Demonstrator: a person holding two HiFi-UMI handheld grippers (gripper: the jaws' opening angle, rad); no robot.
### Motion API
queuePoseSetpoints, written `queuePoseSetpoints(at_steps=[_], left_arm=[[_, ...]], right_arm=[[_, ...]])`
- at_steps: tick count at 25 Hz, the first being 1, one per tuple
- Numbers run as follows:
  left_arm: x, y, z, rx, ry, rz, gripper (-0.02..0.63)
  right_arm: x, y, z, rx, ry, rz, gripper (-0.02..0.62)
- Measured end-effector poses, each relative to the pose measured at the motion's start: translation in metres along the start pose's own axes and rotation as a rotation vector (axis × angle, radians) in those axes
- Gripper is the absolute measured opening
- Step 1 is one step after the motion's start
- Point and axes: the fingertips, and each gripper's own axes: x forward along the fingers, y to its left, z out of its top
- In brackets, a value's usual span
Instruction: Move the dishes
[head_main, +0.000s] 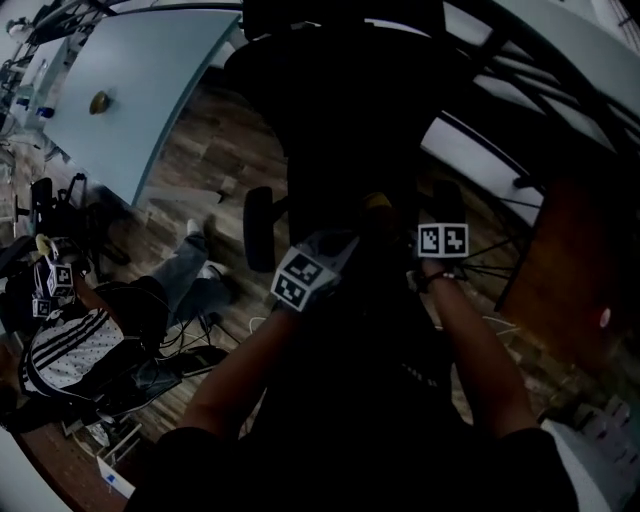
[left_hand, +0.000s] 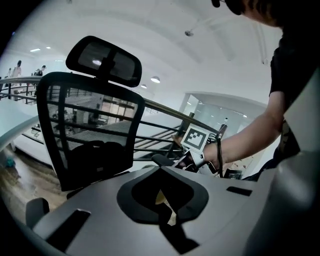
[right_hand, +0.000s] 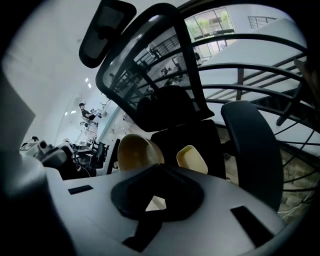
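Observation:
A tan round bowl (right_hand: 136, 152) and a smaller cream dish (right_hand: 193, 159) lie side by side on the seat of a black mesh office chair (right_hand: 165, 85), just past my right gripper's grey body. The head view is dark. It shows my left gripper (head_main: 308, 270) and right gripper (head_main: 442, 240) held close together over the chair (head_main: 330, 120), each with its marker cube up. The left gripper view faces the chair back (left_hand: 90, 125) and the right gripper's marker cube (left_hand: 194, 140). No jaws show in any view.
The chair's armrest (right_hand: 250, 145) rises at the right of the dishes. A black railing (head_main: 520, 130) curves behind the chair. A pale table (head_main: 140, 80) stands at the far left over wood floor. A seated person in a striped jacket (head_main: 75, 355) is at the lower left.

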Motion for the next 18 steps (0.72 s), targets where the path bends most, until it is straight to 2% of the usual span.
queuePoseSetpoints(at_steps=[7, 13, 18], left_arm=[[-0.024, -0.01, 0.005, 0.038, -0.021, -0.043, -0.011], [0.017, 0.007, 0.035, 0.096, 0.003, -0.119, -0.011], [0.037, -0.069, 0.045, 0.183, 0.013, -0.197, -0.011]], right_arm=[[-0.045, 0.015, 0.0, 0.047, -0.113, -0.018, 0.014], [-0.062, -0.008, 0.032, 0.116, -0.184, -0.021, 0.014], [-0.138, -0.041, -0.013, 0.183, -0.284, -0.039, 0.014]])
